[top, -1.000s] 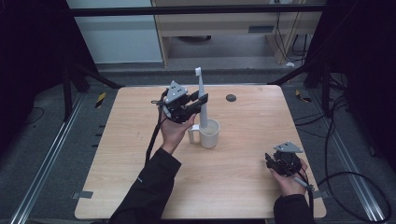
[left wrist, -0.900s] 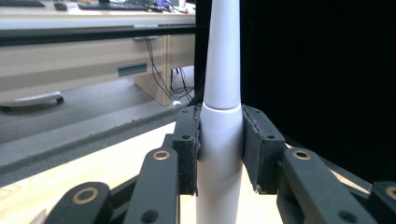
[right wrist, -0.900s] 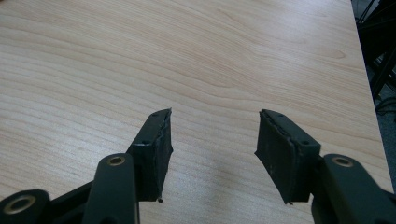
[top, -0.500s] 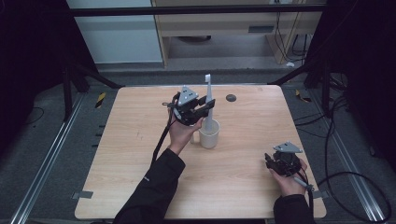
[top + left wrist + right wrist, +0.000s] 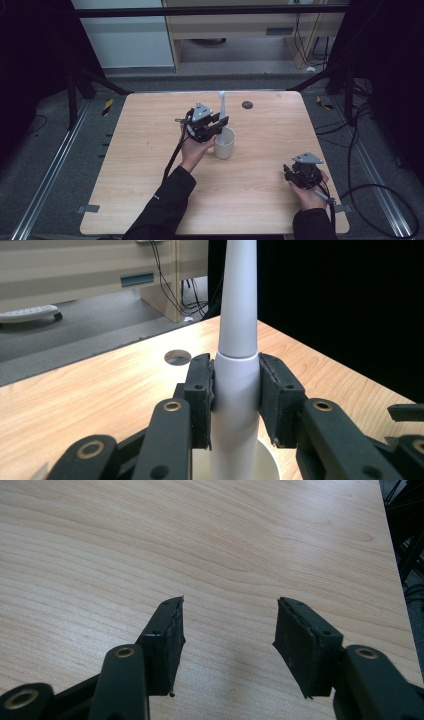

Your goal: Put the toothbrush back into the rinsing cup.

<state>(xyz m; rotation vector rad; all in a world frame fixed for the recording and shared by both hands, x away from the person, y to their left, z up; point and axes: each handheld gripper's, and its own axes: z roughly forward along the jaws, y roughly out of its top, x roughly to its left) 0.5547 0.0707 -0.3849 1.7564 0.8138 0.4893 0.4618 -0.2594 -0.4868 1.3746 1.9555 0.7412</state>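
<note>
Care is what this step seems to want, because the left gripper [image 5: 216, 123] has its fingers [image 5: 200, 400] clamped on a tall white handle [image 5: 236, 390], something like an electric toothbrush body, and is holding it upright with its lower end at the mouth of a white cup [image 5: 224, 144] near the middle of the wooden surface [image 5: 140, 165]. From the left gripper view the handle stands nearly straight between the two pads, gripped just under the seam where it starts to taper, and the cup's pale rim [image 5: 270, 460] shows right below it. Whether the bottom of the handle already touches the inside of the cup I cannot tell. My guess is the person is setting it down into the cup, so the sensible way is to keep it vertical, go down slowly, and only let the fingers part once the weight is clearly resting on the cup's floor or wall. A tall, top-heavy thing like that could tip a light cup over, so a gentle release would matter. The right gripper [image 5: 301, 174] sits well apart, low at the near right corner of the surface, its fingers [image 5: 165, 642] standing apart with only bare wood between them; it could come over to steady the cup if needed.
</note>
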